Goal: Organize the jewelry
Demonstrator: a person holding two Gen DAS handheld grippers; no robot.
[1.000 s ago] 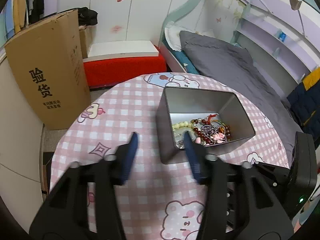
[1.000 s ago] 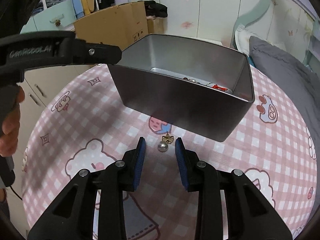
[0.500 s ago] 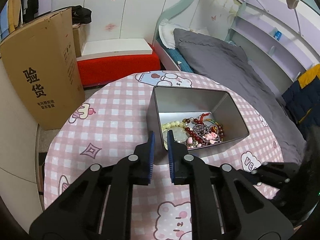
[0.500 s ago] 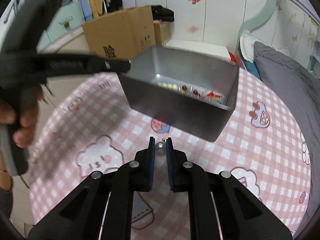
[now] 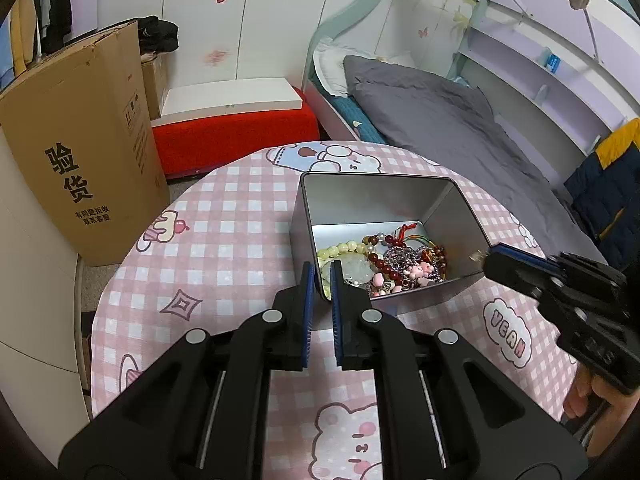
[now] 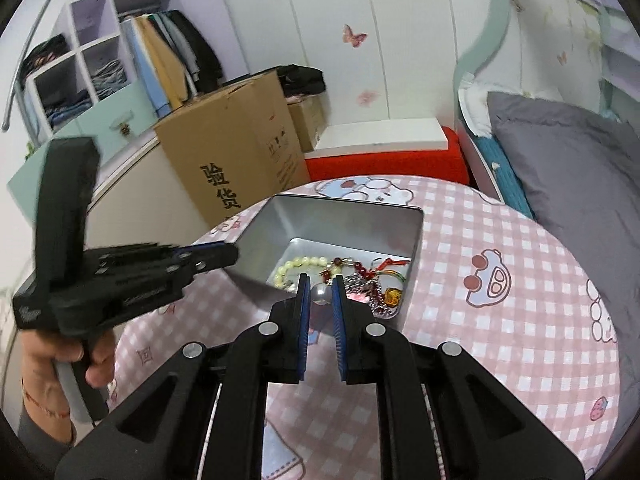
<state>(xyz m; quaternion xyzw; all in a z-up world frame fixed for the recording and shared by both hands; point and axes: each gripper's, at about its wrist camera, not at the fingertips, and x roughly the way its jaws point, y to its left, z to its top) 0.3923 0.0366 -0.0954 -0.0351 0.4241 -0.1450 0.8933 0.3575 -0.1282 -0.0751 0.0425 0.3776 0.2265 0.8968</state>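
Observation:
A silver metal tin (image 5: 376, 184) stands on the pink checked table, with bead bracelets and charms (image 5: 384, 264) piled inside. My left gripper (image 5: 322, 276) is closing tight on the tin's near wall, one pad inside and one outside. In the right wrist view the same tin (image 6: 340, 206) lies just ahead and below. My right gripper (image 6: 320, 292) is shut on a pearl earring (image 6: 320, 295), held in the air over the tin's near edge. The left gripper (image 6: 230, 254) shows there too, clamped on the tin's left corner. From the left wrist view the right gripper (image 5: 486, 257) reaches the tin's right rim.
A round table with a pink cartoon cloth (image 5: 224, 240) bears the tin. A big cardboard box (image 5: 80, 160) stands on the floor at the left. Behind are a red bench (image 5: 236, 140) and a bed with a grey duvet (image 5: 440, 128). A hand (image 6: 68, 356) holds the left gripper's handle.
The left gripper's jaws went from wide apart to shut on the tin's wall. The right gripper closed on the pearl earring and lifted it from the cloth to above the tin.

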